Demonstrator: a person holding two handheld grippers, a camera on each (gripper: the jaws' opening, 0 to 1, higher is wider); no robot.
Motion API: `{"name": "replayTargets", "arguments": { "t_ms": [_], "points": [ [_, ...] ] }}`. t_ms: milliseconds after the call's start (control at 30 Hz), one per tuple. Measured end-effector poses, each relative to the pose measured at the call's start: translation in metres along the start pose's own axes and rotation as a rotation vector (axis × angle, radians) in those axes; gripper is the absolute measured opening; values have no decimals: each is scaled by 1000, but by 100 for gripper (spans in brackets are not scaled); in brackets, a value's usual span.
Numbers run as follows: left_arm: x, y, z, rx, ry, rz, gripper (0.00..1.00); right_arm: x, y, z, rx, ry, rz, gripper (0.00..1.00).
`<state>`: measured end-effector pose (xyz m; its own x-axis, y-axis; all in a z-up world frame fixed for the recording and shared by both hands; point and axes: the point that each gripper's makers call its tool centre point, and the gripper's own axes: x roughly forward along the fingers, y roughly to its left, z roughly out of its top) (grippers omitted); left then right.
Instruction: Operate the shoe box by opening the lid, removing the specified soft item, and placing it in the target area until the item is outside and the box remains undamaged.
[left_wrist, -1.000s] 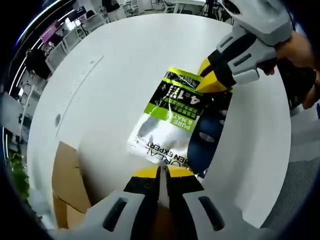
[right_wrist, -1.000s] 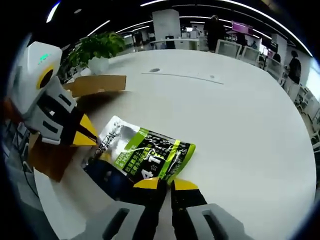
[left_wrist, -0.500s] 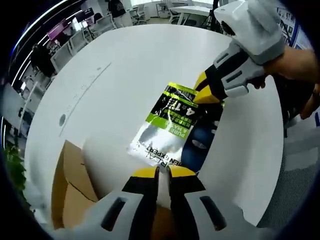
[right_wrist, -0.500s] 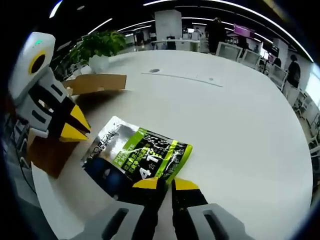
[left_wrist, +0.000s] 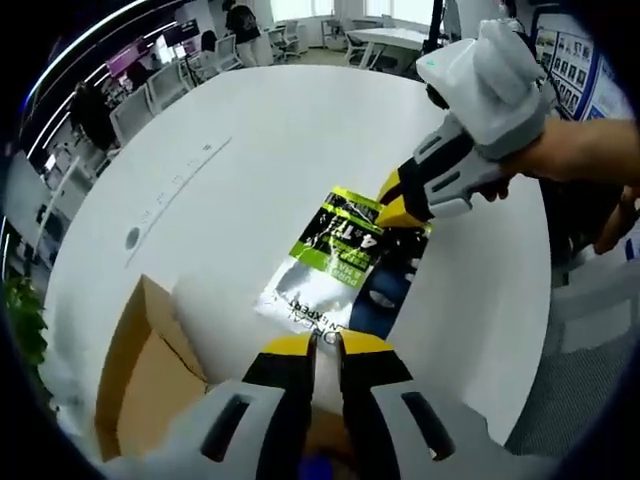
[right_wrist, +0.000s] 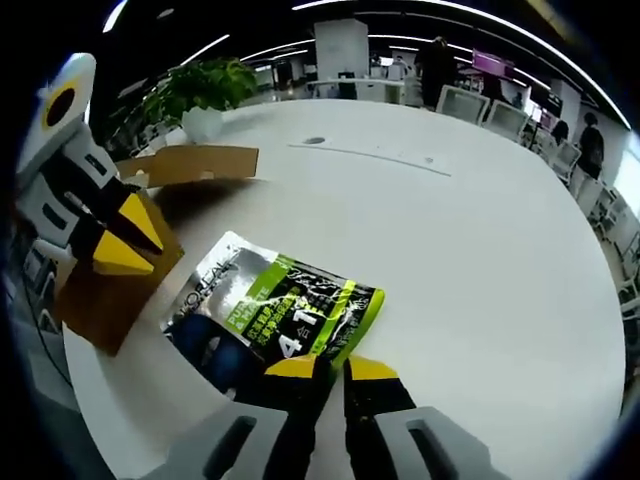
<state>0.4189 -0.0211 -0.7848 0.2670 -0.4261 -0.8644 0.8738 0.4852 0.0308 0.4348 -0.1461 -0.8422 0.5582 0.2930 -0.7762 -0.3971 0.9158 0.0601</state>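
The right gripper (right_wrist: 331, 366) is sitting at the near end of the pouch (right_wrist: 279, 317), its yellow tips almost together with only a thin gap showing. Whether it is pinching the green edge or merely touching it, I cannot tell; in the left gripper view its tips (left_wrist: 401, 208) are lying right at that same green end, and the contact is too small to read.

From there the pouch is running lengthwise away from the right gripper, green end nearest, silver end farthest and pointing toward the box (right_wrist: 120, 262). It is lying flat on the white table (right_wrist: 480, 240), fully outside the box.

The left gripper (left_wrist: 325, 346) is hovering off the silver end (left_wrist: 300, 300), above it and apparently not touching. Its jaws are nearly pressed together, nothing showing between them. Seen from the right gripper view, its tips (right_wrist: 118, 238) are hanging in front of the cardboard.

So the long axis is lying between the two grippers, one at each end, with the right one nearer, at the edge itself, and the left one nearer the box. The box is standing open beside the silver end, its flap (right_wrist: 195, 163) folded back, brown inside (left_wrist: 150, 385) showing.

I judge the removal as done, and the remaining move is likely letting go and drawing the right gripper back along the pouch's axis
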Motion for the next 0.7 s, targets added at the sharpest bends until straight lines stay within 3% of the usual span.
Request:
{"name": "replayTargets", "arguments": {
  "t_ms": [333,700],
  "points": [
    [-23,-7,8,-50,-69,-17,9,-12,5,0,-4,-1,-10,12],
    [-47,-11,-2,-90,-100,-23,13,-35,7,1,-25,-6,-27,24]
  ]
}}
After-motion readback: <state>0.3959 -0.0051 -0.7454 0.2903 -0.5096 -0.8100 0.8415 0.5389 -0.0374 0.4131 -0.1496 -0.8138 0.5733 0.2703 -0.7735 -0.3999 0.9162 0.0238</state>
